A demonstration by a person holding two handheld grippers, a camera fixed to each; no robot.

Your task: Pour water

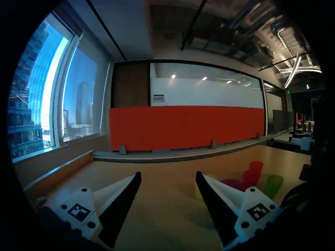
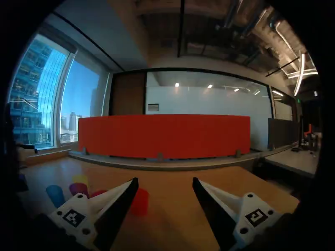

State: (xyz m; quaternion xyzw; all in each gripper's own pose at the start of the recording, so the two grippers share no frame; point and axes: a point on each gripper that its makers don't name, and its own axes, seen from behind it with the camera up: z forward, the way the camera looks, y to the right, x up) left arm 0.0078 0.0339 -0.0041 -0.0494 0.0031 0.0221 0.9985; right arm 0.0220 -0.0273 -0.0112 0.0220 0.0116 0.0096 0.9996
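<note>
a smooth wooden table [image 1: 167, 217] is running toward a flat orange panel [image 1: 184, 127]. translucent plastic cups are standing grouped on it, ahead and right of the left gripper [image 1: 167, 178]: a red cup [image 1: 253, 169], a green cup [image 1: 273, 185] and a pink cup [image 1: 231, 183]. a blue cup [image 2: 55, 195] is showing left of the right gripper [image 2: 164, 180]. their contents are staying impossible to tell. both grippers are hanging wide open, gripping nothing.
</note>
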